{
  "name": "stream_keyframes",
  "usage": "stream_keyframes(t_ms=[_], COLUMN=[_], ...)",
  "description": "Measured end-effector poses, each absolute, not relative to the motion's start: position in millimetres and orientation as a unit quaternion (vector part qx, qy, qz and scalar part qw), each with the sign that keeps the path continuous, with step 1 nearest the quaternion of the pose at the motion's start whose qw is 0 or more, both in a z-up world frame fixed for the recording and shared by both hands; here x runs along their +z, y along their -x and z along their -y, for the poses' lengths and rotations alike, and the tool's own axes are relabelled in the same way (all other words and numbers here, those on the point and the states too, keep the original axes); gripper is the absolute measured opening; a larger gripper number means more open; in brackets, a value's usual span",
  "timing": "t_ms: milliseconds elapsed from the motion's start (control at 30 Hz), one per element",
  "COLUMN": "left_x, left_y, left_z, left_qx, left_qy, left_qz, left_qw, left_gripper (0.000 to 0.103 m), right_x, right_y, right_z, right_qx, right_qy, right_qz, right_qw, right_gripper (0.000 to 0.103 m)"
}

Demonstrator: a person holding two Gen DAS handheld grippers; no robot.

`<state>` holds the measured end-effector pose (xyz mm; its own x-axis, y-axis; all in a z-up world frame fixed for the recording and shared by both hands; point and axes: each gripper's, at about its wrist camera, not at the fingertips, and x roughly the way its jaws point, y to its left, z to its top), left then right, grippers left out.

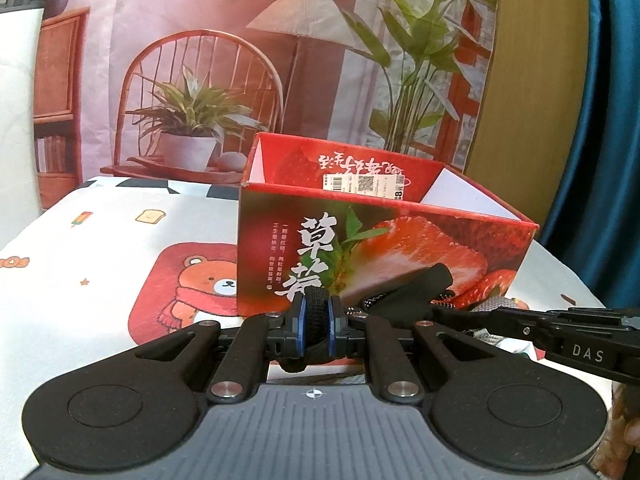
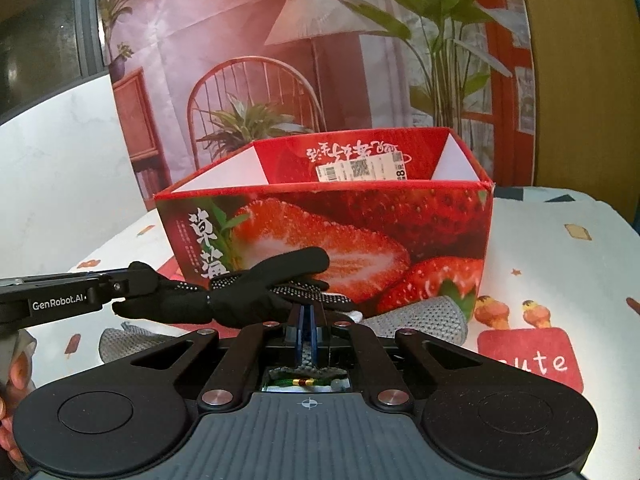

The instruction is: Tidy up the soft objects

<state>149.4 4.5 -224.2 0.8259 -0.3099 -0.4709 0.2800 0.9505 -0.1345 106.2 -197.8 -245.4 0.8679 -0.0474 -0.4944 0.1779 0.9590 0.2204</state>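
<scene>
Left claw point(image 1: 316, 322) clamped on the cuff end of a black glove point(image 1: 404, 300), blue pads pressing the dark fabric from both sides. Right claw point(image 2: 307, 320) pinched nearly together on the same black glove point(image 2: 256, 292) at its other end, with grey knit fabric showing between the pads lower down. Glove stretched between the two claws, lifted clear of the surface point(image 1: 100, 240), its dotted palm side and fingers pointing toward the box. Just behind it, open red strawberry box point(image 2: 360, 232), upright, white inner walls visible, a barcode label point(image 2: 360, 170) on the far inner wall. Grey knit glove point(image 2: 424, 316) lying on the cartoon-printed cloth against the foot of the box. Beyond, printed backdrop point(image 1: 200, 60) of chair, lamp, plants.
</scene>
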Motion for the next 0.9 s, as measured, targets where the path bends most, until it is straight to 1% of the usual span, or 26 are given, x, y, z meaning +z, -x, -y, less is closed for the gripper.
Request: stream_keyframes(t_ms=[167,233,267,433,467,500,533,567,600,667,900], left_x=[-229,-231,-232,-235,-236,-236,-237,-237,-238,-239,-246], left_y=[-150,-150,-151,-152,-152,-153,-153,-153,-154,-155,-159], left_z=[-4,-3,-3,-6,-6,-7,-6,-7,-7,-8,-8], left_qx=[-0.153,-0.151,-0.151,-0.147,-0.147,-0.147,-0.147,-0.147,-0.146,-0.147,-0.147], left_qy=[0.025,0.022,0.022,0.025,0.026,0.026,0.027,0.028,0.028,0.031,0.036], left_qz=[-0.258,-0.263,-0.265,-0.271,-0.272,-0.273,-0.274,-0.275,-0.276,-0.28,-0.294], left_qw=[0.953,0.953,0.952,0.951,0.951,0.95,0.95,0.95,0.949,0.948,0.944], left_gripper=[0.011,0.011,0.011,0.012,0.011,0.011,0.011,0.011,0.011,0.012,0.011], right_x=[-249,-250,-251,-253,-252,-252,-252,-252,-252,-253,-270], right_y=[-107,-108,-110,-123,-127,-130,-134,-138,-141,-146,-166], right_z=[199,199,199,196,195,196,196,197,197,199,213], right_qx=[-0.058,-0.06,-0.061,-0.057,-0.056,-0.054,-0.053,-0.053,-0.054,-0.057,-0.032], right_qy=[-0.134,-0.133,-0.13,-0.097,-0.087,-0.08,-0.075,-0.07,-0.065,-0.06,-0.114], right_qz=[-0.254,-0.254,-0.254,-0.263,-0.264,-0.266,-0.268,-0.271,-0.271,-0.273,-0.317], right_qw=[0.956,0.956,0.956,0.958,0.959,0.959,0.959,0.959,0.959,0.959,0.941], right_gripper=[0.004,0.011,0.017,0.027,0.031,0.038,0.043,0.049,0.053,0.056,0.056])
